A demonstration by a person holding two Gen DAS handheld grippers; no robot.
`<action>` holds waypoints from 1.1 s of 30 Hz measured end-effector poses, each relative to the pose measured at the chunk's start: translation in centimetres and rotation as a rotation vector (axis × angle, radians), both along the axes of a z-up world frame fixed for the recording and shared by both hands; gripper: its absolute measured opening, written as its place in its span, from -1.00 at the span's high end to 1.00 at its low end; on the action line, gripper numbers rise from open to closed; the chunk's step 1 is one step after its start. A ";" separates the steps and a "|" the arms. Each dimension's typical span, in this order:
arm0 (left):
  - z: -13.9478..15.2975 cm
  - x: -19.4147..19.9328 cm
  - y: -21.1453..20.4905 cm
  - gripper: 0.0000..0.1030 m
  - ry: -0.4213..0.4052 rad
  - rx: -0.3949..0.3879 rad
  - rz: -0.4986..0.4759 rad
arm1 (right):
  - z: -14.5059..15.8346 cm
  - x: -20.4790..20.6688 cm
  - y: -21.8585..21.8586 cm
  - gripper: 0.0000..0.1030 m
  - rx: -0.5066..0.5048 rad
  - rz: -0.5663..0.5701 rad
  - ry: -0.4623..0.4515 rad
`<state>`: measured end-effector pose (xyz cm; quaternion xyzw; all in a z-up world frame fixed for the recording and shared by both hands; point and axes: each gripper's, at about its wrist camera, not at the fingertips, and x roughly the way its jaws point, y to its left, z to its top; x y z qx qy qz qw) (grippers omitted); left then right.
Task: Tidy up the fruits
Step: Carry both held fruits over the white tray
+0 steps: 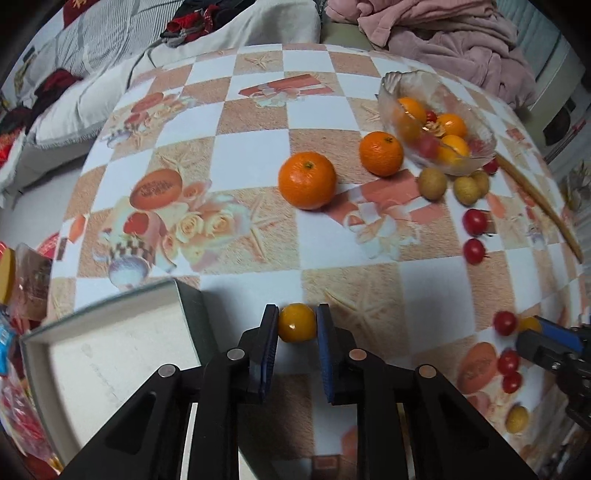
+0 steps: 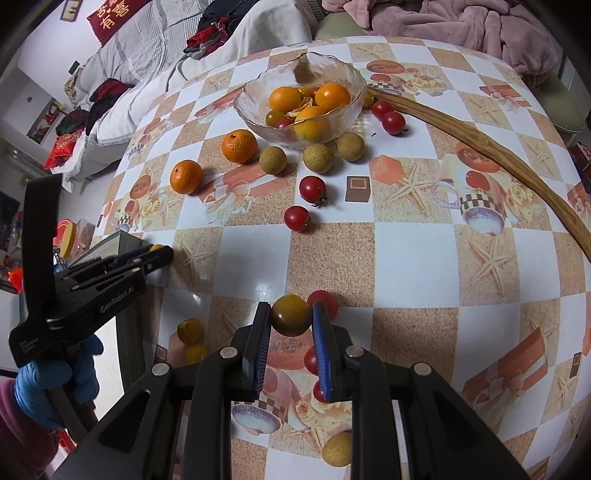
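Observation:
My left gripper (image 1: 297,325) is shut on a small yellow-orange kumquat (image 1: 296,322), held just right of an open white box (image 1: 110,350). My right gripper (image 2: 290,321) is shut on a dark yellow-brown cherry tomato (image 2: 290,314) above the table. A glass bowl (image 2: 347,77) at the back holds several kumquats and cherry tomatoes. Two mandarins (image 2: 239,146) (image 2: 185,176), three longans (image 2: 317,158) and red cherry tomatoes (image 2: 312,189) lie loose in front of the bowl. The right gripper shows at the right edge of the left wrist view (image 1: 532,328).
A long wooden stick (image 2: 480,144) curves from the bowl to the table's right edge. More tomatoes, kumquats (image 2: 190,330) and a longan (image 2: 337,448) lie near me. A sofa with clothes and a pink blanket (image 2: 461,22) stand behind the table. The left gripper (image 2: 155,254) is at left.

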<state>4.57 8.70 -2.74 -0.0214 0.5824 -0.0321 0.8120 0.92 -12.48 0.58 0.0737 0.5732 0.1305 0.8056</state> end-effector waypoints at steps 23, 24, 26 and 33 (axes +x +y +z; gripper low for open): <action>6.2 -7.4 6.1 0.57 -0.095 -0.034 0.116 | 1.8 -1.3 6.9 0.52 0.015 0.126 -0.007; 6.3 -7.7 6.8 0.57 -0.097 -0.032 0.128 | 1.9 -1.4 7.7 0.52 0.016 0.141 -0.008; 6.2 -8.2 8.3 0.57 -0.096 -0.024 0.154 | 2.0 -1.5 9.2 0.52 0.020 0.161 -0.007; 5.2 -9.5 12.7 0.57 -0.080 0.032 0.221 | 2.0 -1.6 14.8 0.52 0.041 0.243 0.003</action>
